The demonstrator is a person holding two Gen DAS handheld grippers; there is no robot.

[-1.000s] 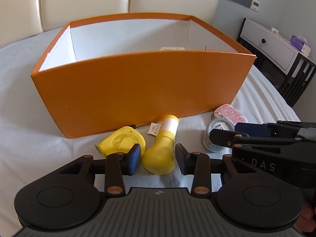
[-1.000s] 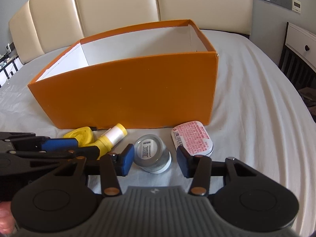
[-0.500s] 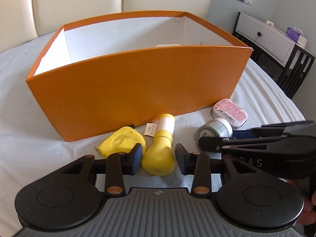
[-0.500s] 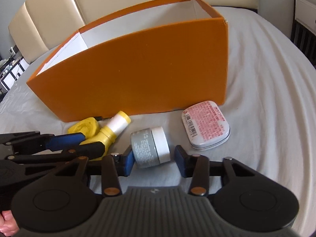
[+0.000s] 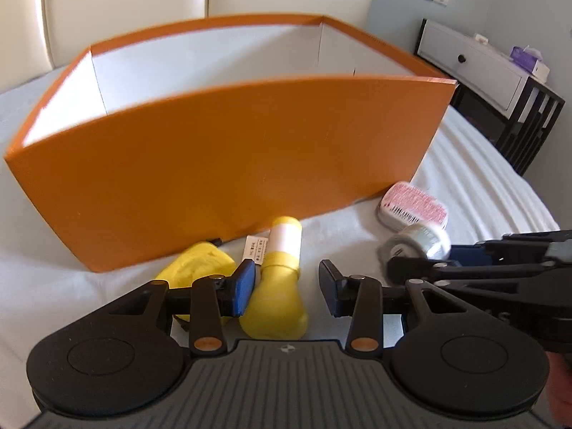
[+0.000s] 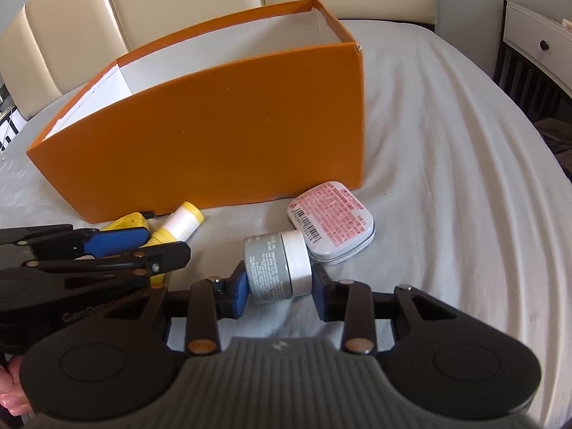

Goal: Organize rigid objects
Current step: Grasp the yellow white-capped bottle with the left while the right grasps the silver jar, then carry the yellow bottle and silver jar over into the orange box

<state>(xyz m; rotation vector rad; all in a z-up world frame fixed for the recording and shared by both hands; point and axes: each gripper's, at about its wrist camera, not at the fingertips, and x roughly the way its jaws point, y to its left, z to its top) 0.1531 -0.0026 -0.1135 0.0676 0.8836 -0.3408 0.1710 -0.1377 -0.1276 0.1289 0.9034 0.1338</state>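
Observation:
A small grey jar with a white lid point(image 6: 277, 268) lies sideways between the pads of my right gripper point(image 6: 279, 289), which is shut on it, one pad on its base and one on its lid. A yellow bottle with a white band point(image 5: 275, 304) rests on the sheet between the fingers of my left gripper point(image 5: 287, 286). Those jaws are opening; the left pad is beside the bottle's neck and the right pad stands clear of it. Left of the bottle lies a yellow tape measure point(image 5: 196, 268). A pink-labelled tin point(image 6: 332, 221) lies flat behind the jar. The orange box point(image 5: 232, 164) stands open-topped just beyond.
Everything rests on a bed with a pale grey sheet point(image 6: 447, 178). A cream padded headboard point(image 5: 125, 10) rises behind the box. A white drawer unit on a dark frame point(image 5: 475, 68) stands to the right. A person's fingers point(image 6: 10, 393) show at the lower left edge.
My right gripper has shut on the grey jar, which went from lying face-up on the sheet to sideways between the pads. The left gripper stays around the yellow bottle.

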